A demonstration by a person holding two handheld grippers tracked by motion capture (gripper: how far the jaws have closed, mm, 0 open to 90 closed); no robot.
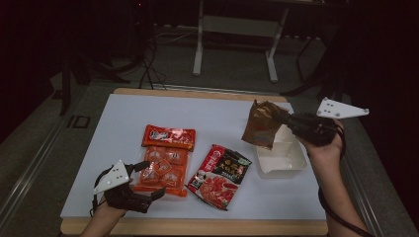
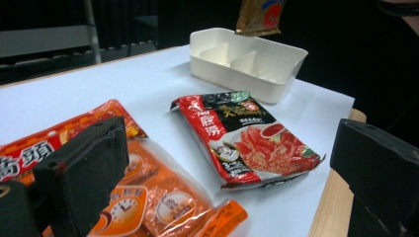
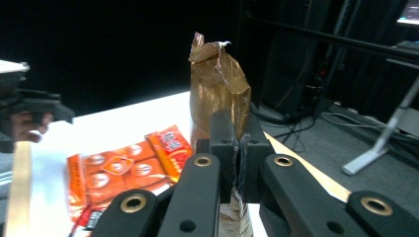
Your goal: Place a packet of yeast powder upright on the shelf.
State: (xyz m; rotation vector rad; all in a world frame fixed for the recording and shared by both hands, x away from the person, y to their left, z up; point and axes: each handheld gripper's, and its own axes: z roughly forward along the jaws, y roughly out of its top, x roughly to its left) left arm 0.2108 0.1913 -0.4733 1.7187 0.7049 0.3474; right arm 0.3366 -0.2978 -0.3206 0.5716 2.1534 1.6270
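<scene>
My right gripper point(image 1: 288, 120) point(image 3: 240, 148) is shut on a crinkled brown foil packet point(image 1: 261, 124) point(image 3: 217, 89) and holds it in the air above the far left corner of a white divided box point(image 1: 281, 157) point(image 2: 247, 64). The packet's lower end point(image 2: 258, 17) hangs just over that box. My left gripper point(image 1: 149, 179) point(image 2: 232, 148) hovers open at the table's near left, over the near end of an orange snack packet point(image 1: 165, 159) point(image 2: 148, 197). A red and black packet point(image 1: 220, 175) point(image 2: 247, 143) lies flat between the orange packet and the box.
The packets and box rest on a white sheet point(image 1: 123, 128) over a wooden tabletop point(image 1: 197, 227). A white table frame point(image 1: 237, 29) and cables point(image 1: 148, 69) stand on the dark floor beyond. The other hand and its gripper point(image 3: 27, 111) appear at the left of the right gripper view.
</scene>
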